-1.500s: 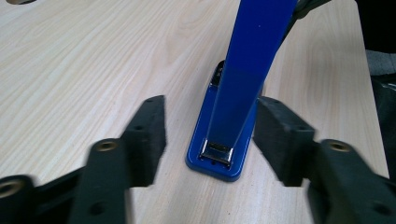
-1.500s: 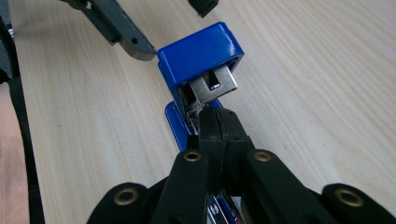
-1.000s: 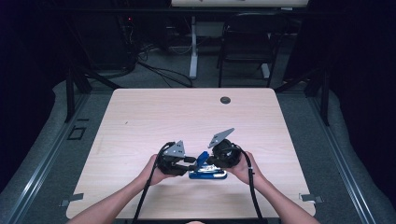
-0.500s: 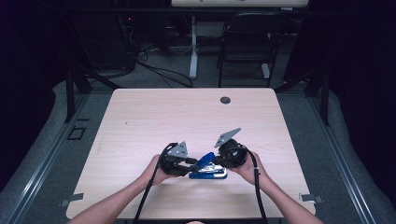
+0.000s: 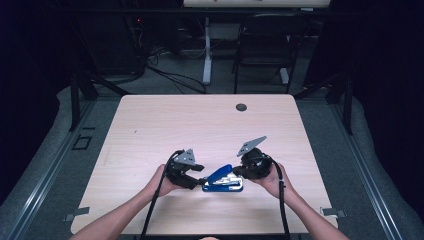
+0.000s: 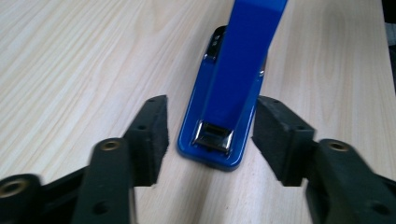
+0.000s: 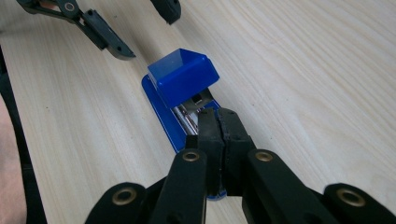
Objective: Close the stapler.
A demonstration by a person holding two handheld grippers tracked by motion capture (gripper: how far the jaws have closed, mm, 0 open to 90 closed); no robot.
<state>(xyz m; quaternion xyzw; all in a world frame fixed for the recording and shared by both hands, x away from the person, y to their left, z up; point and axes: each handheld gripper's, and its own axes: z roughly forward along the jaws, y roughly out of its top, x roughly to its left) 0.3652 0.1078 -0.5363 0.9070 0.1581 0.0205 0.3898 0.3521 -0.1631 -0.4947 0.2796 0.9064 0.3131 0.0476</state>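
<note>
We are working at the near edge of the wooden table [image 5: 150, 130], a gripper in each hand, with a blue stapler [image 5: 223, 180] lying between them.

On the left, our left gripper [image 5: 201, 181] is pointing at the stapler's front end. In the left gripper view the jaws are standing apart on either side of the stapler's base [image 6: 219, 140], and they have just been opening. The left pad [image 6: 152, 135] is sitting clear of the base; the right pad [image 6: 275, 135] is just beside it, and we cannot tell whether it is touching.

In the middle, the stapler is resting flat on the table with its blue top [image 7: 184, 77] lifted, so the metal staple channel [image 7: 189, 116] is showing underneath.

On the right, our right gripper [image 7: 219, 121] is reaching in from the stapler's rear end. Its jaws are pressed together, with the tips sitting at the back of the staple channel; we cannot tell whether they are pinching any part of it.
</note>
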